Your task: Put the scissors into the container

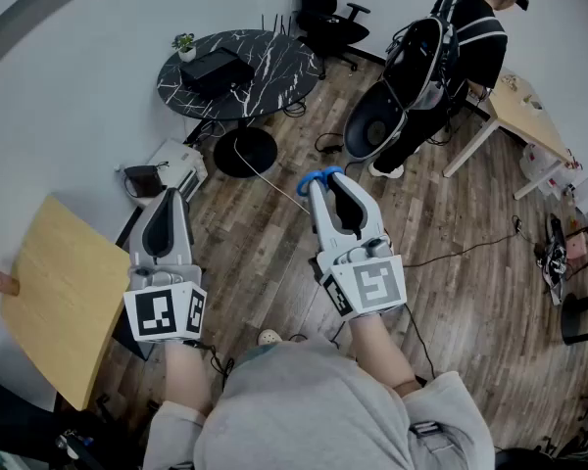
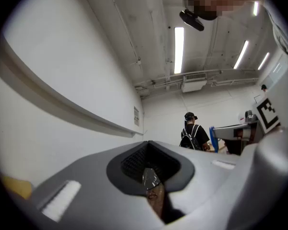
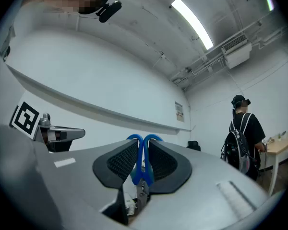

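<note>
Blue-handled scissors [image 1: 318, 177] are clamped between the jaws of my right gripper [image 1: 325, 186], with the handle loops sticking out past the tips. In the right gripper view the scissors [image 3: 141, 164] stand upright between the black pads and the right gripper [image 3: 144, 147] is shut on them. My left gripper [image 1: 167, 201] is held beside it at the left, jaws together. In the left gripper view the left gripper [image 2: 149, 152] holds nothing I can make out. Both grippers are raised above a wooden floor. No container shows in any view.
A round black marble table [image 1: 274, 76] with a small plant [image 1: 186, 47] stands ahead. A light wooden table [image 1: 64, 302] is at the left. A person with a backpack [image 1: 470, 37] stands at another table [image 1: 529, 116] at the right. Cables [image 1: 451, 253] lie on the floor.
</note>
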A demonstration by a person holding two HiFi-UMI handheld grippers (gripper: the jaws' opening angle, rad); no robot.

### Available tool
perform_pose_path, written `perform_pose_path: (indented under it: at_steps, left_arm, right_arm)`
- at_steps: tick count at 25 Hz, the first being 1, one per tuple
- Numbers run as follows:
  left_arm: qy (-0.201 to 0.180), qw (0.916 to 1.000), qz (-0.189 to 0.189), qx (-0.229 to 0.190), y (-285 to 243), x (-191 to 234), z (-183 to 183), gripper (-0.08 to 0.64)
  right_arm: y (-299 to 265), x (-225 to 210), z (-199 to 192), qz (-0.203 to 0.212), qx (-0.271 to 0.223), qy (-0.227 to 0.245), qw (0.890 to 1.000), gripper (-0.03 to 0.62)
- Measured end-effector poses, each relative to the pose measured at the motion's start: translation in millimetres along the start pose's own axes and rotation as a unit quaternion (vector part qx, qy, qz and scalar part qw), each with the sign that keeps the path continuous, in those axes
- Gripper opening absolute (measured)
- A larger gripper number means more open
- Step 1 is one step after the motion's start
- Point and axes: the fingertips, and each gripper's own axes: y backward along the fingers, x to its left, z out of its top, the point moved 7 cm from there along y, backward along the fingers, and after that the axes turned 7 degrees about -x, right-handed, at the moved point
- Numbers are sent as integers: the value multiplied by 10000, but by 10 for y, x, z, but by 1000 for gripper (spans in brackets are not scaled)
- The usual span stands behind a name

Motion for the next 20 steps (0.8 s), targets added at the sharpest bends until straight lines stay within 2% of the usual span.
perform_pose_path:
  at_steps: [12,20]
  left_arm:
    - [92,9999,-82,51,-34,223,-132,59]
    - [99,9998,139,100,-58,388,-224,59]
  right_arm:
    - [-191,180,-80,17,53,18,10000,74]
    - [-380,179,-164,125,84,-15,9999,74]
